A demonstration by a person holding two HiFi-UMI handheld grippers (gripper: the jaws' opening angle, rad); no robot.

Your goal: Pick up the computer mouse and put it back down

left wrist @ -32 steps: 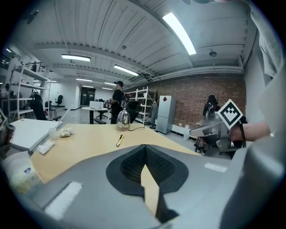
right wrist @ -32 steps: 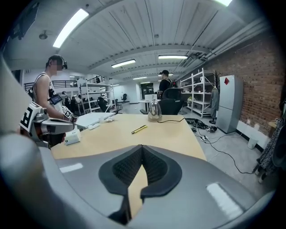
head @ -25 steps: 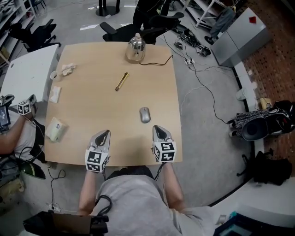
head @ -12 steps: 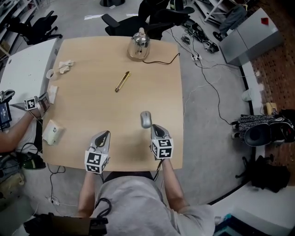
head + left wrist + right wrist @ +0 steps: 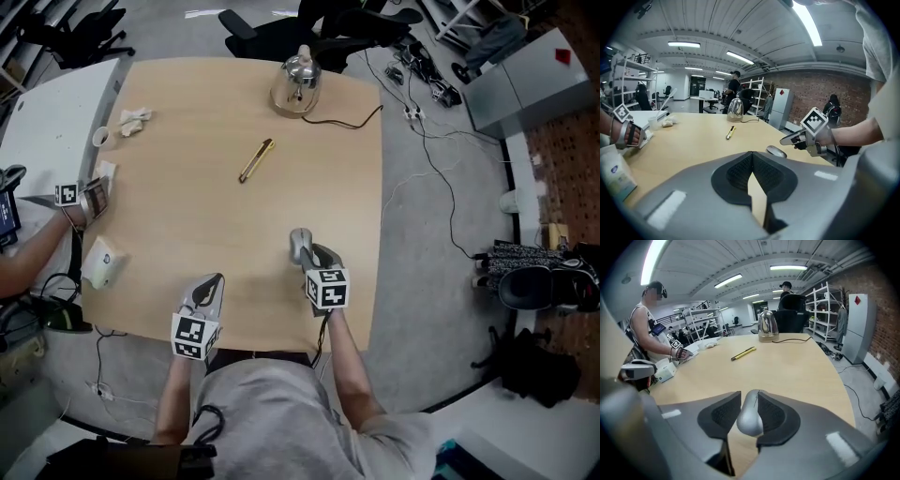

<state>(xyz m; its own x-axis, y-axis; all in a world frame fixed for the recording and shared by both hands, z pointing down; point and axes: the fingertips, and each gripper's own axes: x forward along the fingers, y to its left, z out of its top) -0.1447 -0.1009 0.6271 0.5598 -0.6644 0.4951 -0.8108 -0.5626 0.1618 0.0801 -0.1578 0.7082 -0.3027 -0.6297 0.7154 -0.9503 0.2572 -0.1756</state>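
Wooden tabletop (image 5: pixel 187 206), computer mouse (image 5: pixel 750 417) between opening jaws of right gripper (image 5: pixel 749 397), ungripped; left gripper (image 5: pixel 751 155) clenched.

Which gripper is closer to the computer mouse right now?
Right. The right gripper is at the computer mouse, its jaws opening with the mouse between them. The left gripper sits well off to the mouse's left, nearer the person, not touching it.
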